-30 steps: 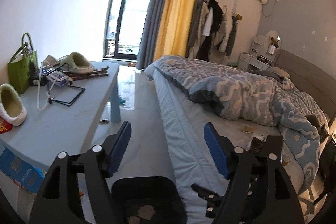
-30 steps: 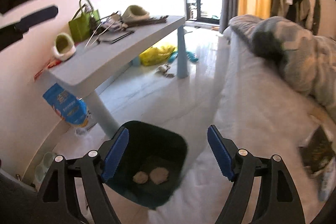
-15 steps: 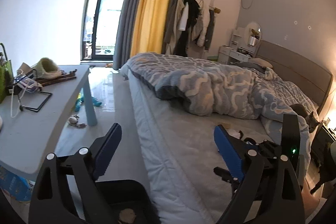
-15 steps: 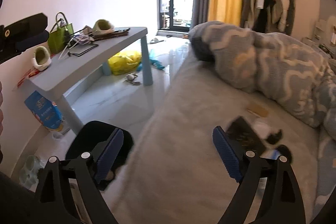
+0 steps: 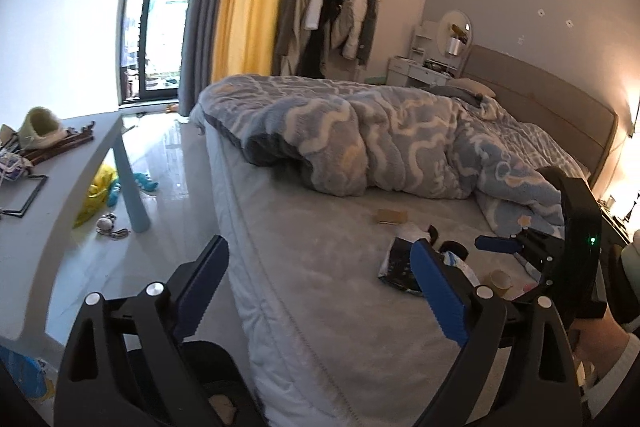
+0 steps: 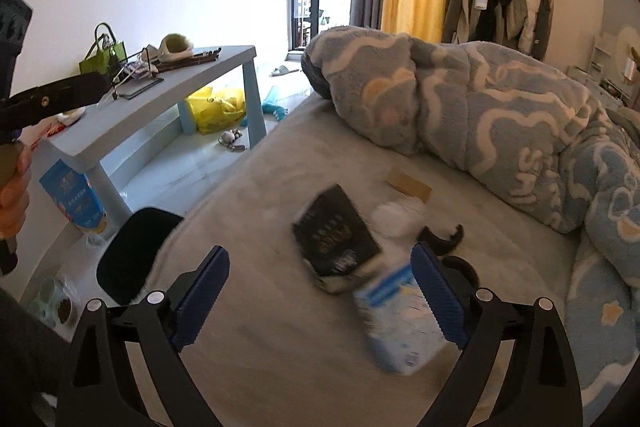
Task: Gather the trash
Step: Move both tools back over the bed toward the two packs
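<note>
Right wrist view: the right gripper point(image 6: 320, 291) is spread wide with nothing between its blue pads, hovering low over the mattress point(image 6: 248, 347). Just inside its right finger lies a blue-and-white packet point(image 6: 396, 323), blurred, apparently a soft tissue pack or wrapper; I judge it light and squashy, so a pinch across its short width should hold without slipping. Just ahead of the gripper sits a dark glossy packet point(image 6: 338, 233), flat and probably crinkly film; slick, best taken by an edge or folded corner. Beyond it, slightly right, is a white crumpled wad point(image 6: 394, 217), likely tissue, weightless and easy to crush. A brown card strip point(image 6: 408, 183) lies farther ahead, flat on the sheet and hard to get under. A black curved piece point(image 6: 440, 239) rests just beyond the right finger; what it is I cannot tell. Left of the gripper, down beside the bed, stands the black bin point(image 6: 136, 255).

Left wrist view: the left gripper point(image 5: 320, 291) is likewise wide open and empty, poised over the mattress edge, with the bin partly visible below it and the trash off to its right. A small paper cup point(image 5: 500, 281) lies there too, light and easily dented.
</note>
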